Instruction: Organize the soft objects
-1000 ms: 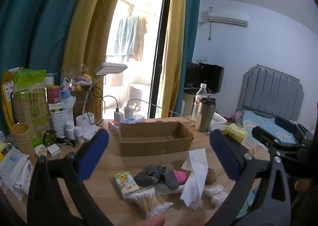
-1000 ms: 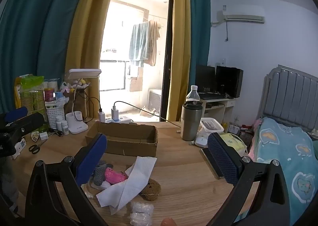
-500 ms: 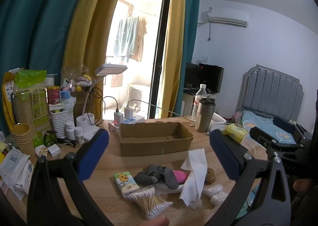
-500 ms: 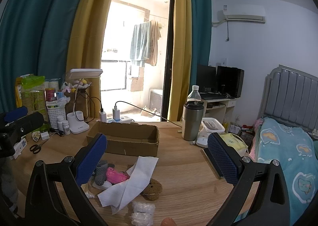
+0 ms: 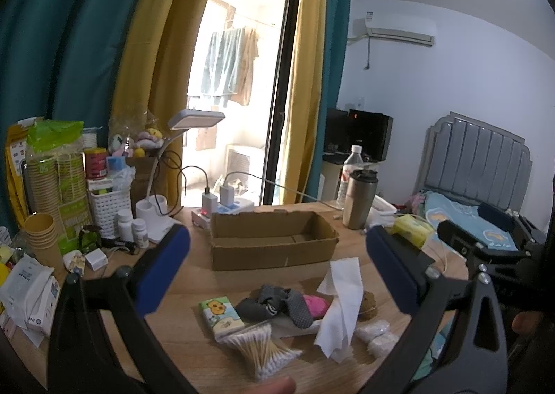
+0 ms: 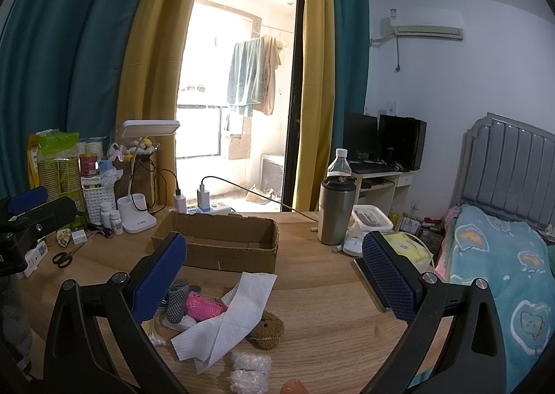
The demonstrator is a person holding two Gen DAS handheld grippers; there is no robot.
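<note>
A pile of soft things lies on the wooden table: grey socks [image 5: 281, 303], a pink sock [image 5: 316, 304] [image 6: 203, 305], a white paper towel [image 5: 341, 303] [image 6: 229, 314], a brown plush piece [image 6: 265, 326], cotton swabs [image 5: 262, 350], a tissue pack [image 5: 222, 314] and bubble-wrap rolls [image 6: 250, 368]. An open, empty cardboard box [image 5: 274, 241] [image 6: 222, 243] stands behind the pile. My left gripper [image 5: 277, 276] is open above the pile. My right gripper [image 6: 274, 279] is open above the pile's right side. Both are empty.
A steel tumbler [image 6: 336, 212] and water bottle [image 6: 339, 163] stand right of the box. A lamp [image 5: 194, 120], power strip [image 5: 225, 212], pill bottles, paper cups [image 5: 41, 238] and wipes [image 5: 31, 290] crowd the left. Scissors [image 6: 64, 258] lie at left. A bed [image 6: 503, 262] is on the right.
Both grippers have stayed open and almost still; the views have shifted only slightly. Nothing on the table has moved.
</note>
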